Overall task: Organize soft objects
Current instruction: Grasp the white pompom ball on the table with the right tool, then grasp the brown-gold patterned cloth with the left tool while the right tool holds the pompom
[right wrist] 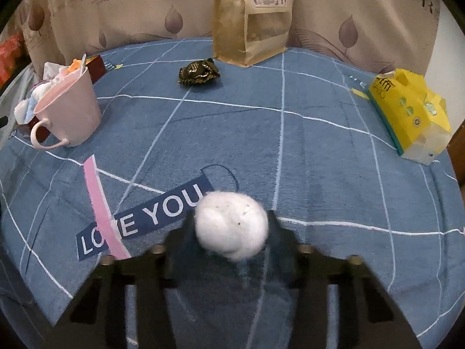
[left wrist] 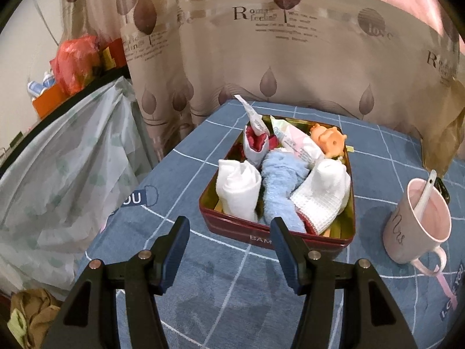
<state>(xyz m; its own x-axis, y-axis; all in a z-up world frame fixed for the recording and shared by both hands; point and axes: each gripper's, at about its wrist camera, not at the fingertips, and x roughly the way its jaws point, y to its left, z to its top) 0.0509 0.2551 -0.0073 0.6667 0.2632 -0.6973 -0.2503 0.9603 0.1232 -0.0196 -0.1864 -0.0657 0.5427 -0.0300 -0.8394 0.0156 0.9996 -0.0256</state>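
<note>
A dark red tin (left wrist: 319, 240) sits on the blue checked cloth, packed with soft things: a rolled white cloth (left wrist: 239, 186), a blue towel (left wrist: 280, 186), a white waffle cloth (left wrist: 319, 197), a red-and-grey sock (left wrist: 255, 142), a tube (left wrist: 293, 139) and an orange toy (left wrist: 328, 139). My left gripper (left wrist: 229, 222) hovers open just in front of the tin's near wall, with nothing between its fingers. In the right wrist view, a fluffy white cotton ball (right wrist: 231, 232) is pinched between the pads of my right gripper (right wrist: 231, 221), low over the "LOVE YOU" print.
A pink mug (right wrist: 69, 107) holding a spoon stands right of the tin. Farther back stand a brown paper bag (right wrist: 252, 17) and a dark crumpled wrapper (right wrist: 199, 72). A yellow tissue pack (right wrist: 409, 110) lies at the right edge. A curtain hangs behind the table.
</note>
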